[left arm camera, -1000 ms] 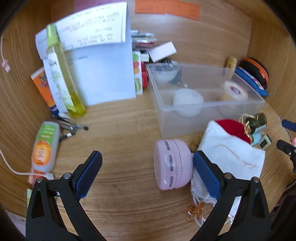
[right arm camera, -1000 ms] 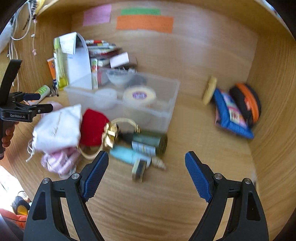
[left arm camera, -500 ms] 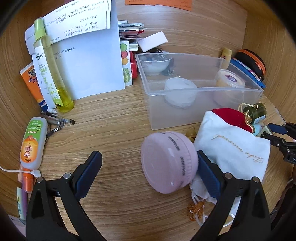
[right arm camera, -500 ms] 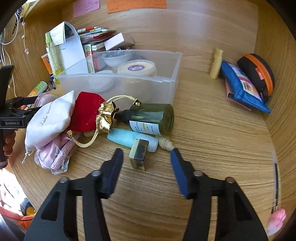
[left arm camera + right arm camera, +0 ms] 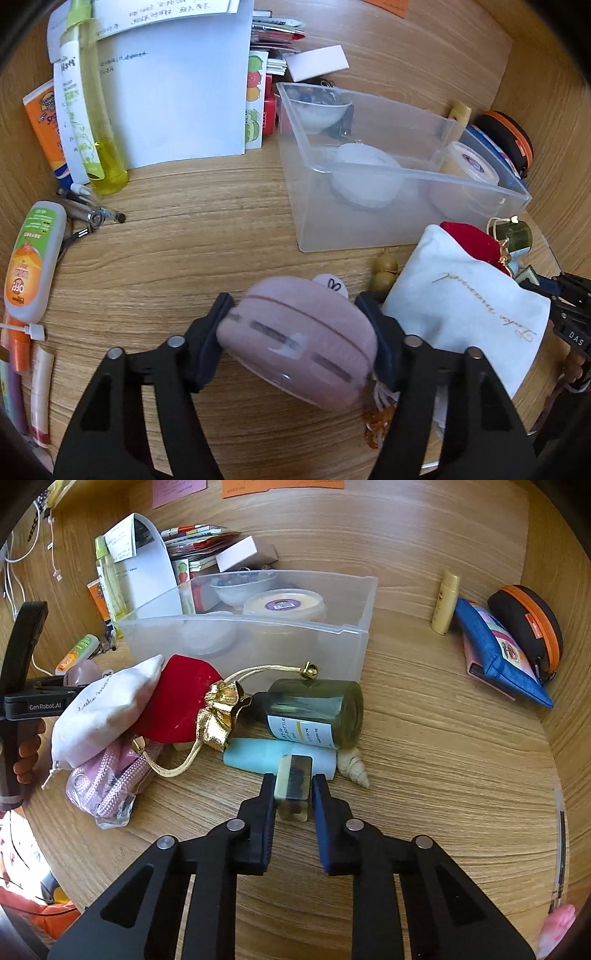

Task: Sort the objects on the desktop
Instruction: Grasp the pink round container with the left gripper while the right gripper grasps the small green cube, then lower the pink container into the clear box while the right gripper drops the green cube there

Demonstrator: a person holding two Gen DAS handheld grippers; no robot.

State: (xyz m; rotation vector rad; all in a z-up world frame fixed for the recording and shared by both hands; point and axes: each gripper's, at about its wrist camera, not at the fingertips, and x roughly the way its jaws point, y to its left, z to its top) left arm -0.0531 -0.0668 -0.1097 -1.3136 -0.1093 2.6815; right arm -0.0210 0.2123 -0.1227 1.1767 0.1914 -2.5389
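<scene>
My left gripper (image 5: pixel 297 325) is shut on a round pink case (image 5: pixel 299 343) and holds it tilted just above the wooden desk. My right gripper (image 5: pixel 293 788) is shut on a small clear block with a dark inside (image 5: pixel 293 786), in front of a pale blue tube (image 5: pixel 255 758) and a green bottle (image 5: pixel 317 712) lying on its side. A clear plastic bin (image 5: pixel 399 206) (image 5: pixel 258 646) behind them holds a white bowl, a white round box and a tape roll (image 5: pixel 282 603).
A white pouch (image 5: pixel 465 306), red pouch (image 5: pixel 173 701) and pink bag (image 5: pixel 110 779) lie between the grippers. A seashell (image 5: pixel 356 768) lies by the tube. Bottles, papers and pens stand at the left (image 5: pixel 88 110). Blue and orange pouches (image 5: pixel 517 642) lie far right.
Both grippers have moved forward and closed. The left one has taken hold of the pink case and tipped it. The right one has closed on the small block.
</scene>
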